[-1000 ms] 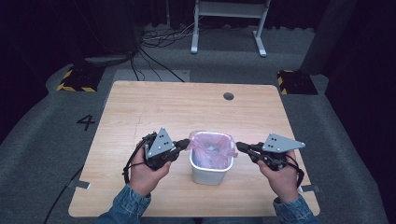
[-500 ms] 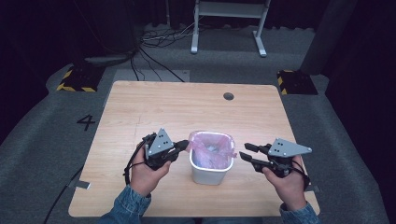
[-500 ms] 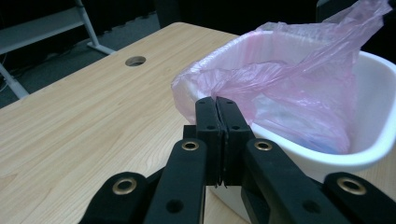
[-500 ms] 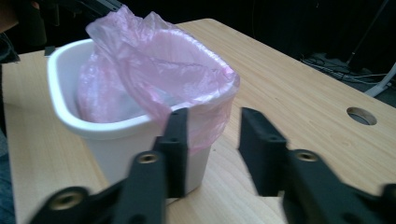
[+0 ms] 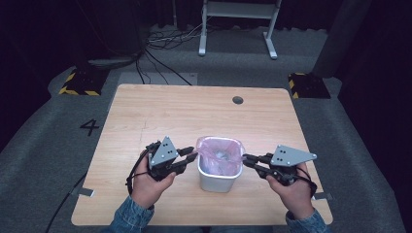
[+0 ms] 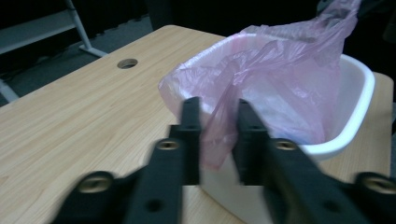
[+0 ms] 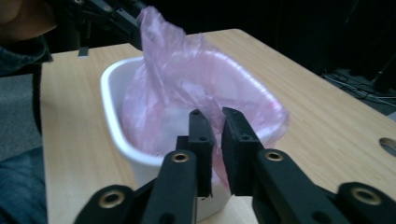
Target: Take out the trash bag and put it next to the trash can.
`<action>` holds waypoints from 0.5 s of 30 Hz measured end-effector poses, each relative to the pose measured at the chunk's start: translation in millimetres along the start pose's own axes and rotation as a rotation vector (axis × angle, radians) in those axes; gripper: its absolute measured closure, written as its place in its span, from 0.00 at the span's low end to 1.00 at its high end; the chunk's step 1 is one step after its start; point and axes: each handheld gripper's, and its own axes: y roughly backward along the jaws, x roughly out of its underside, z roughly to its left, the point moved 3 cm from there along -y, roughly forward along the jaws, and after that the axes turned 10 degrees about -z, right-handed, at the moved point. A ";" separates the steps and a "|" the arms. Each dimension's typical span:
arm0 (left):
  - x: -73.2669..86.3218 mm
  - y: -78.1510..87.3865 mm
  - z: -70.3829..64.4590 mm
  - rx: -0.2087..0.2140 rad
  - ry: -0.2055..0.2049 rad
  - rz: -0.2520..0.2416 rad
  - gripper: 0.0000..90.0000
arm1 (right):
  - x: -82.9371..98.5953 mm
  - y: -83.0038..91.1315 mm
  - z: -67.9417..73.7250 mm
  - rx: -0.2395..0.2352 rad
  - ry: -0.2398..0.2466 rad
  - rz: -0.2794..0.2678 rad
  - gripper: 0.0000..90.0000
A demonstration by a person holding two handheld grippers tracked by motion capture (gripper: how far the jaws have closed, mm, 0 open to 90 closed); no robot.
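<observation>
We have the pink bag liner in the white bin, near the middle of the table. It is thin, limp and slippery, so our left gripper and right gripper pinch its rim edges, jaws narrowed onto film.

Bright lit table, dark surroundings, blurred near jaws.

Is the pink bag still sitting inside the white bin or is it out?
In. The pink bag lines the white bin, its rim partly lifted where the left tool and right tool pinch it.
</observation>
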 end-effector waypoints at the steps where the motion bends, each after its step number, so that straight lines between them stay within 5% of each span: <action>1: -1.4 -0.4 1.3 -0.009 -0.001 0.002 0.97 | -2.2 -0.3 -2.2 0.007 -0.003 -0.007 0.96; 6: -2.0 -9.2 11.8 -0.037 0.004 0.014 0.99 | -6.7 -6.6 -17.9 0.044 0.011 0.011 0.98; 11: 12.8 -22.3 21.6 -0.034 0.035 0.063 0.99 | 9.2 -21.1 -33.0 0.062 0.017 0.105 0.99; 15: 17.5 -26.4 20.5 -0.030 0.016 0.103 0.99 | 20.0 -23.8 -35.1 0.066 0.020 0.137 1.00</action>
